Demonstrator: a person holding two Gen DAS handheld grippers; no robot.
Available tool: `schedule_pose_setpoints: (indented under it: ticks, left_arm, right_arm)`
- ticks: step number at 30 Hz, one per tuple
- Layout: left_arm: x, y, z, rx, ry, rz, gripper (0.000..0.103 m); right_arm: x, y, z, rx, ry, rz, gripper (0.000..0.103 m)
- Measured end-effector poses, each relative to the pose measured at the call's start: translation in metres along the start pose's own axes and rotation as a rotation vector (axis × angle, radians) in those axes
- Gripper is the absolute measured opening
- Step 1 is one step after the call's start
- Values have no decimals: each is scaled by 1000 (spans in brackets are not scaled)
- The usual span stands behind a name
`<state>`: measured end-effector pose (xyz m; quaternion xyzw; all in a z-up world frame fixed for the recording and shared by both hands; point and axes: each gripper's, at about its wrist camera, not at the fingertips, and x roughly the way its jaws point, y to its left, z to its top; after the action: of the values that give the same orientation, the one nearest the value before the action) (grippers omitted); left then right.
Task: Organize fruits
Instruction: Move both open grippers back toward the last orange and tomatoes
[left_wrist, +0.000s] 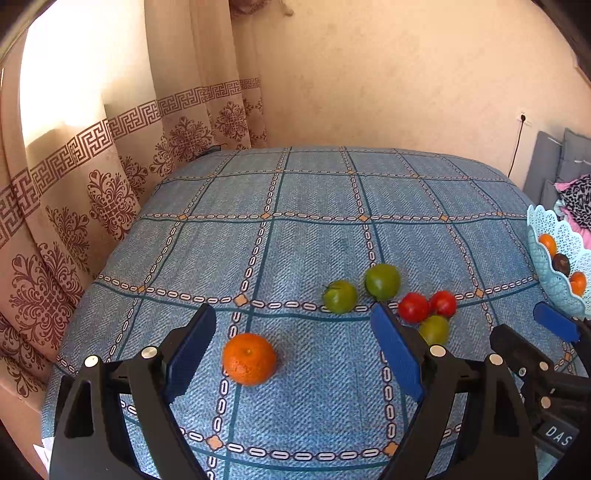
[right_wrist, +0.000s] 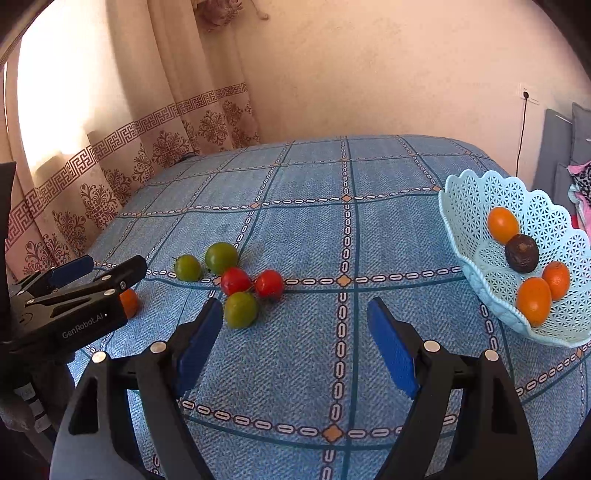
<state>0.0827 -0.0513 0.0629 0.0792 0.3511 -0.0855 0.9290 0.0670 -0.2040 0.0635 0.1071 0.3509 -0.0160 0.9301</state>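
The left gripper stands wide open with nothing between its blue pads, low in the left wrist frame above a surface covered in a blue checked cloth; whether that surface is a bed or a counter is hard to tell under the cloth. An orange mandarin lies on the cloth between the two fingers, closer to the left one and touching neither.

Right of centre in that view sit two green tomatoes side by side, and just right of them a tight cluster of two red tomatoes with a third green tomato pressed against them, partly behind the right finger.

The right gripper is also open wide and holds nothing, its fingers in the lower middle of the right wrist frame over bare cloth. The tomato cluster lies just beyond its left finger, upper left of the fingertip.

At the right edge of the right wrist frame a pale blue lattice basket rests on the cloth, tilted toward the camera. Inside it lie three orange fruits and one dark brown round fruit among them.

A patterned curtain hangs at the left of both frames.
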Motion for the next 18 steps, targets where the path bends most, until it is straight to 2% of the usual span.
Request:
schedule_pose_setpoints:
  ticks: [6, 15, 16, 18]
  left_arm:
    - [13, 24, -19, -25, 56, 14, 85]
    - [33, 43, -31, -85, 125, -34, 85]
    - [37, 44, -32, -88, 135, -39, 84]
    - [45, 45, -33, -102, 159, -50, 74]
  right_arm:
    - [11, 16, -4, -29, 31, 15, 82]
    - [20, 26, -9, -46, 64, 21, 82]
    - [21, 27, -10, -46, 67, 21, 82]
    - [22, 28, -11, -46, 72, 22, 82]
